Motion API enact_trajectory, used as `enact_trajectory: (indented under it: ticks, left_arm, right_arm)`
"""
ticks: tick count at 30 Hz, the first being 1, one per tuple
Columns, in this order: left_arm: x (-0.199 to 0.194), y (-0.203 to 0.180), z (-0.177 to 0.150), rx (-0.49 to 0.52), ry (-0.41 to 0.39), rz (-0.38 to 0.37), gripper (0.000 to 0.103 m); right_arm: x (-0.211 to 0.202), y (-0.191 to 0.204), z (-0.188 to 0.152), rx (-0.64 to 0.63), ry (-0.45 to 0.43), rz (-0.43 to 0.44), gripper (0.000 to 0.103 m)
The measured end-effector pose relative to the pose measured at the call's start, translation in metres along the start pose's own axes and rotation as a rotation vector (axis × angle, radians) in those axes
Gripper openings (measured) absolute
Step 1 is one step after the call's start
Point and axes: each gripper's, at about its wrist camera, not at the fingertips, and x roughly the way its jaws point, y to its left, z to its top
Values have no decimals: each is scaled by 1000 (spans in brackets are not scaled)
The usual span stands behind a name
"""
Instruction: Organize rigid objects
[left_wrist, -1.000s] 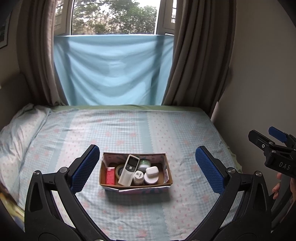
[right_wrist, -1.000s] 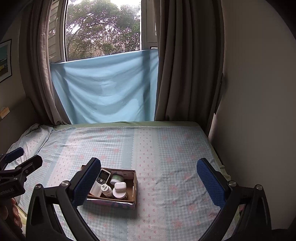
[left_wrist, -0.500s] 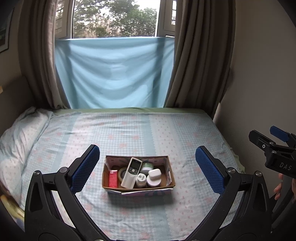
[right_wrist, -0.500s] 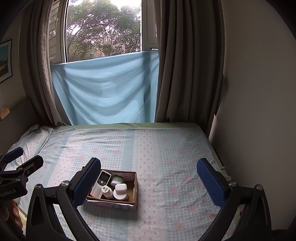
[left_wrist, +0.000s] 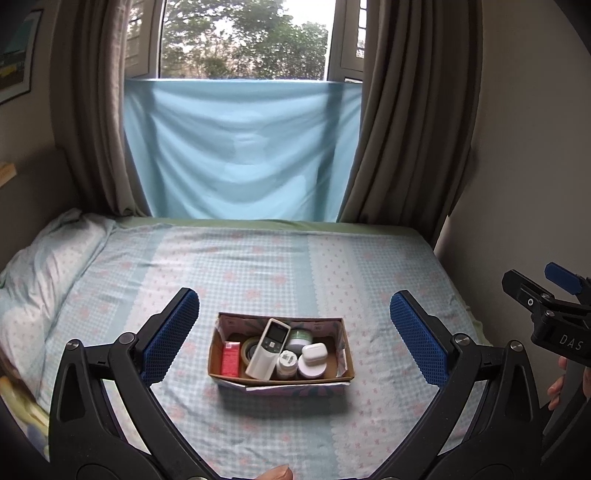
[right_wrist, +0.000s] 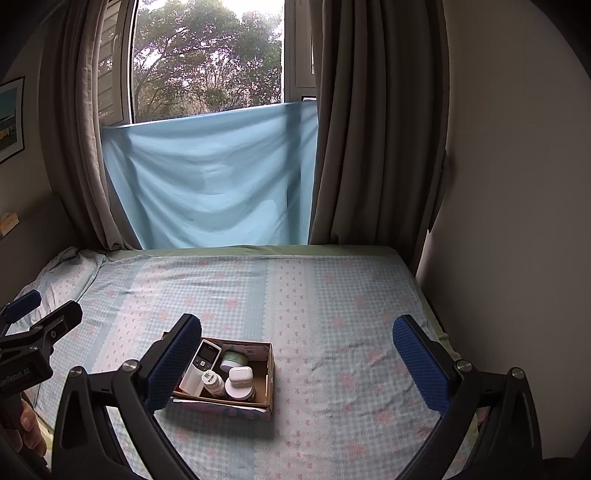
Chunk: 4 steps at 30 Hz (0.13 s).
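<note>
A shallow cardboard box (left_wrist: 343, 354) (right_wrist: 270, 373) sits on the bed near its front edge. Inside lie a white remote (left_wrist: 267, 349) (right_wrist: 199, 367), a red carton (left_wrist: 230, 357), a tape roll (left_wrist: 249, 347), a green-lidded jar (left_wrist: 300, 336) (right_wrist: 233, 360), a small white bottle (left_wrist: 287, 363) (right_wrist: 212, 382) and a white earbud case (left_wrist: 314, 352) (right_wrist: 241, 374) on a round white tub. My left gripper (left_wrist: 293, 334) hangs open above and in front of the box, holding nothing. My right gripper (right_wrist: 297, 354) is open too, with the box behind its left finger (right_wrist: 173, 363).
The bed (left_wrist: 258, 266) carries a checked blue and pink sheet, with a pillow (left_wrist: 48, 258) at the left. Brown curtains (left_wrist: 402, 122) and a hanging blue cloth (left_wrist: 240, 147) stand behind it. A wall (right_wrist: 517, 221) runs close along the bed's right side.
Both views have pulled back and tilted up a little, so the box sits lower and farther. Both grippers stay open and the box's contents have not moved.
</note>
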Motion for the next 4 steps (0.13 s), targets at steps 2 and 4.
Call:
enact_trajectory:
  ticks: [2,4]
  left_arm:
    - [-2,1,-1,-7,-13,-17,103]
    - [-3,2,-1,-12,-16,-16,103]
  right_arm:
    - [0,0,0,-1,-1,-1,103]
    - [0,0,0,0,0,0,103]
